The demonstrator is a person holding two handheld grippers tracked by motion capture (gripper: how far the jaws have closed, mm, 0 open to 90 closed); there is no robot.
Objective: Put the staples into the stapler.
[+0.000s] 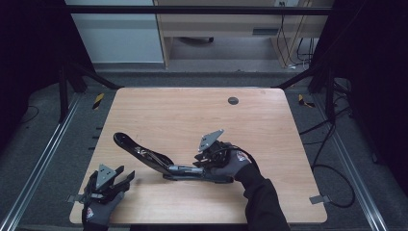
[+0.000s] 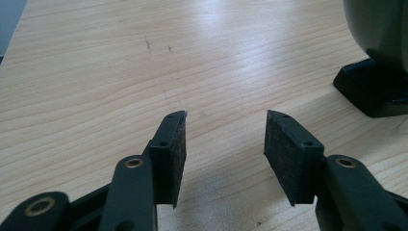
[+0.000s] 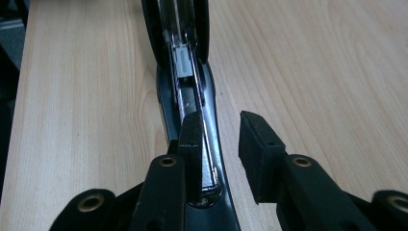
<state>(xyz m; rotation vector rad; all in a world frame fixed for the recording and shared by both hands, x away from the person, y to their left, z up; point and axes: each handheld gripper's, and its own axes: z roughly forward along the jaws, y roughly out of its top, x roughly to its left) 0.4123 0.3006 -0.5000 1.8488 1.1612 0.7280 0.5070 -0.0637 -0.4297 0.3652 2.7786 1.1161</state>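
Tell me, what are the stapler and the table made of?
The stapler looks like glossy black plastic outside, since its shell shines; the silvery channel inside seems bare metal. The table looks like pale wood or a wood-look laminate: grain lines run across it, with a soft sheen.

Lab: black-curtained framed test table (image 1: 192, 110)

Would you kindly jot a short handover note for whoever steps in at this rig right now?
Left tool: open, holding nothing, near the table's front left corner.
Right tool: open, its left pad inside the open black stapler's metal channel, at the hinge end.
Stapler: lies mid-table, top arm swung open and raised toward the left, grey pusher block visible in the channel.
Done: stapler opened.
Left: probably work in the channel, then closing; whether staples are loaded is unclear.
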